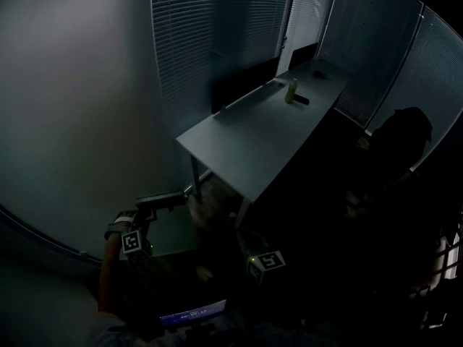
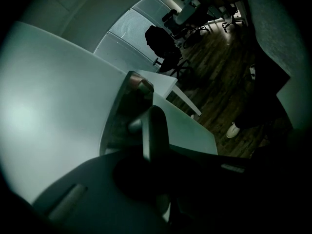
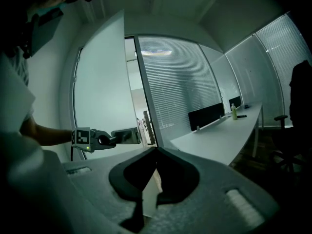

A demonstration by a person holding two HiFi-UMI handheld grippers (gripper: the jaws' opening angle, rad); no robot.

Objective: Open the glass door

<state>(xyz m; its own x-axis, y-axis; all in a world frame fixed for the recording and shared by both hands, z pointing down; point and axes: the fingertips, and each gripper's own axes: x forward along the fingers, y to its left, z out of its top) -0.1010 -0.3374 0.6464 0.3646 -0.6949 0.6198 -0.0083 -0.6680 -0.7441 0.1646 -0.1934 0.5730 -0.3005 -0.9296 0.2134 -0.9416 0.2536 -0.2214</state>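
The left gripper has its jaws clamped on the handle of the glass door, which stands at the left of a dim office, swung partway off its frame so that a bright strip of corridor shows past its free edge. The right gripper hangs nearer, jaws together and empty.

The door is a tall frosted pane, its long axis upright, hinged on its far-left side. Its free edge, carrying the lock, faces right toward the blinds and the long desk. The handle lies level, running along the pane's face close to that edge.

The pane looks heavy, stiff and breakable, its face likely too slick to hold. The metal handle seems the only sound place to grip, and a steady pull there looks likely to swing the door without jarring the glass.
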